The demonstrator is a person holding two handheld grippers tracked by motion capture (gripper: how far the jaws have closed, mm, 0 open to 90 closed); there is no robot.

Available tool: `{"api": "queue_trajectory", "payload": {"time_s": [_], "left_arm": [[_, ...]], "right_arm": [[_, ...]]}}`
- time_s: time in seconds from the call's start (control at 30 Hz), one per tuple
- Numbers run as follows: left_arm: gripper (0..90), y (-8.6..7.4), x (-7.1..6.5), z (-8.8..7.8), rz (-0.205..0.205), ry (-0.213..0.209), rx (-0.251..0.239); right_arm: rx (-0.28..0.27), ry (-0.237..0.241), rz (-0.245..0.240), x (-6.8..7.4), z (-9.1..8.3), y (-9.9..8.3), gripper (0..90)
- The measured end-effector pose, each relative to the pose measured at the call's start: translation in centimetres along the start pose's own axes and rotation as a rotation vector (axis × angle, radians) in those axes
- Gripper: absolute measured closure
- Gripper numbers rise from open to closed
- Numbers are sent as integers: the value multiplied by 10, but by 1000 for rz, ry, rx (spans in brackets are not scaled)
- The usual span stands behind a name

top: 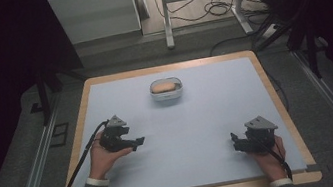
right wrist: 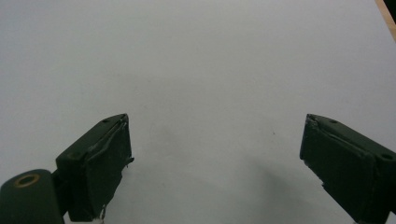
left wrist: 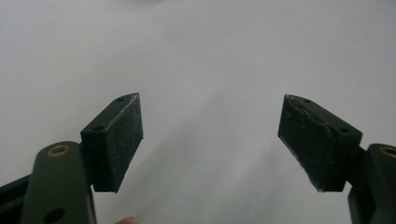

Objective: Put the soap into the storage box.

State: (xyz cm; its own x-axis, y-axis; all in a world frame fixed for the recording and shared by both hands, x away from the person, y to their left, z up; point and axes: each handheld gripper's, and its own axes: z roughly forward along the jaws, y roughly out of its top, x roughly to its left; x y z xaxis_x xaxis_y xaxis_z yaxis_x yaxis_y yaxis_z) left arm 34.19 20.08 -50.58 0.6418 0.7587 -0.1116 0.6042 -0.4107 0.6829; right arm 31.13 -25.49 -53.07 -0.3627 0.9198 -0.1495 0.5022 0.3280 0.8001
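High view: 2 grippers, left (top: 138,142) and right (top: 235,139), 1 dish (top: 166,89), perhaps filled.

Left tongs (top: 137,141) sit in the left hand (top: 103,156) at near left, low over the table, jaws pointing right & wide apart w/ nothing between. Right tongs (top: 234,139) sit in the right hand (top: 268,157) at near right, jaws pointing left, also spread wide & holding nothing. Both forearms come in from the near edge.
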Motion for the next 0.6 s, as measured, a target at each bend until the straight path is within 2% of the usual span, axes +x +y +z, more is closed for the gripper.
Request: {"api": "queue_trajectory", "payload": {"time_s": [0.13,0.23,0.3,0.6], "left_arm": [[223,-14,-1,0,-27,8,-1],[222,-21,-1,1,-28,15,16],[221,-23,-1,2,-31,29,19],[218,-28,-2,2,-33,23,27]], "right_arm": [[0,-2,-3,0,0,0,90],[2,-2,-2,1,0,0,90],[2,-3,-3,1,0,0,90],[-2,6,9,-1,0,0,90]]}}
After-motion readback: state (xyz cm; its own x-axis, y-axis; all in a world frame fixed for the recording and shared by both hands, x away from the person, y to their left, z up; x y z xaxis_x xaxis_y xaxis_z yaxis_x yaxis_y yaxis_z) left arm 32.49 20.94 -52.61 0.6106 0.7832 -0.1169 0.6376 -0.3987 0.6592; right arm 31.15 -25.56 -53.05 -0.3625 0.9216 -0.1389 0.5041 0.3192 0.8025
